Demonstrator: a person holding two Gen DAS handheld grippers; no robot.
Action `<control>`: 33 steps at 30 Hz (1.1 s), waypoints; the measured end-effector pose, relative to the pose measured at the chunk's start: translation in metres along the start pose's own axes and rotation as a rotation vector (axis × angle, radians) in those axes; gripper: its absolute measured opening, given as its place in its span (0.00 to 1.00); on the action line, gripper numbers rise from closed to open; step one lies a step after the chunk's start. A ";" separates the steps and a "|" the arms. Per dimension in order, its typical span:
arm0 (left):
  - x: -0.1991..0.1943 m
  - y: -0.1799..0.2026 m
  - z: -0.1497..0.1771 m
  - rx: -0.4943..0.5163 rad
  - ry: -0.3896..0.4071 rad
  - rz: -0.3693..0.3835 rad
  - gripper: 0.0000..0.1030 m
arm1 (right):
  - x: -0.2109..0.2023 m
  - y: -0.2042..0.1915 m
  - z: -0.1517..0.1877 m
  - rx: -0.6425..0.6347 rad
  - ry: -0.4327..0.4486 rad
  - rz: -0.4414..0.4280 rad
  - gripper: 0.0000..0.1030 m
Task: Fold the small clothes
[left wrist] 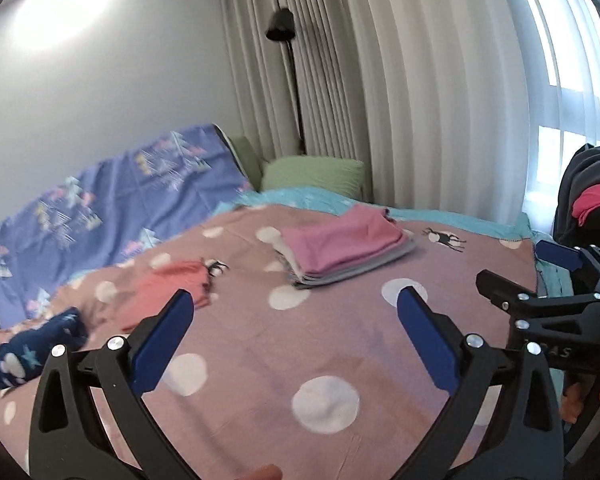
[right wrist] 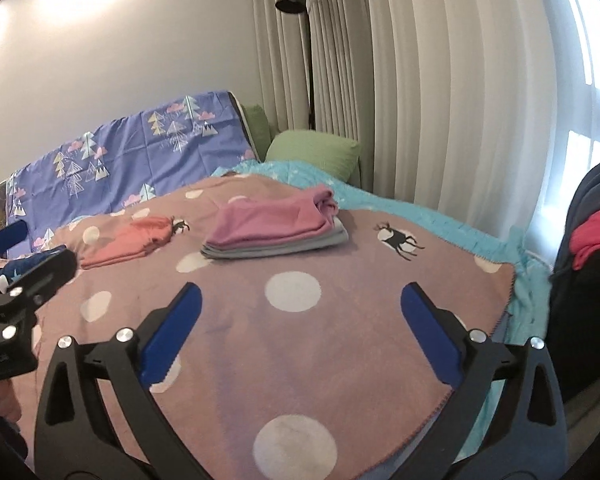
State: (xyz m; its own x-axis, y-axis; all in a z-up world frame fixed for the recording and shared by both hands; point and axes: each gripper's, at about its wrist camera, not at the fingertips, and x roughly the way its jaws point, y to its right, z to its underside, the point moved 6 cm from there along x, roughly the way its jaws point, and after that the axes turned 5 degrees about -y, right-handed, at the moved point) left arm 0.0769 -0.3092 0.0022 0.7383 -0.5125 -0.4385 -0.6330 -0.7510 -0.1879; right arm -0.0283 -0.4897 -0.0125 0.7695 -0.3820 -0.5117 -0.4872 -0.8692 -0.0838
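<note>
Left gripper (left wrist: 296,312) spread wide, blue pads (left wrist: 160,344) well apart, nothing between them but bare blanket. Right gripper (right wrist: 300,308) likewise spread wide and empty, held above the blanket.

Folded stack (left wrist: 344,244) of small clothes, pink piece on top of grey and pale layers, lying on the dusty-pink spotted blanket (left wrist: 260,360), well beyond both sets of fingertips. Coral garment (left wrist: 168,292) lying flat on the blanket to the left of the stack, apart from it. Same two seen from the right wrist: stack (right wrist: 276,228) squarer on, coral garment (right wrist: 128,244) beside a reindeer print.

Left wrist view only: navy star-patterned piece (left wrist: 32,356) seen whole, crumpled at the blanket's left edge; other gripper (left wrist: 540,292) entering from the right with fingers of a hand (left wrist: 576,400) under it; a fingertip at the bottom edge. Heavily blurred toward the left.

Right wrist view only: near right edge of the blanket with its stitched hem, turquoise sheet (right wrist: 440,216) running along under it; other gripper (right wrist: 24,276) entering at left, mostly covering the navy piece. Sharper print on the purple tree-patterned cover (right wrist: 120,160).

Both views: green pillow (left wrist: 316,176) against the pale curtains (left wrist: 420,100), black floor lamp (left wrist: 282,26), dark heap with a red item (right wrist: 596,240) at far right.
</note>
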 end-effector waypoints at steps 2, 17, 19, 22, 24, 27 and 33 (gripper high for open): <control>-0.017 -0.004 0.001 -0.006 0.001 0.017 0.99 | -0.011 -0.006 0.000 -0.012 0.007 0.043 0.98; -0.067 -0.049 0.041 -0.091 -0.059 -0.037 0.99 | -0.067 -0.030 0.013 0.086 0.084 0.146 0.98; -0.070 -0.053 0.048 -0.098 -0.081 -0.035 0.99 | -0.067 -0.035 0.016 0.101 0.051 0.101 0.98; -0.073 -0.057 0.060 -0.102 -0.120 -0.036 0.99 | -0.066 -0.049 0.021 0.068 -0.013 0.042 0.98; -0.076 -0.059 0.067 -0.094 -0.142 -0.041 0.99 | -0.070 -0.059 0.022 0.029 -0.015 0.036 0.98; -0.081 -0.063 0.074 -0.091 -0.152 -0.054 0.99 | -0.079 -0.071 0.024 -0.010 0.007 0.045 0.98; -0.088 -0.075 0.083 -0.149 -0.169 -0.051 0.99 | -0.091 -0.083 0.026 -0.024 0.011 0.034 0.98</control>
State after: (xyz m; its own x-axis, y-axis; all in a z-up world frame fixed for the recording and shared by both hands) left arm 0.0398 -0.1732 -0.0178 0.7112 -0.4046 -0.5749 -0.5449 -0.8339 -0.0872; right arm -0.0686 -0.3750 0.0187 0.7570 -0.4151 -0.5046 -0.5036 -0.8627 -0.0457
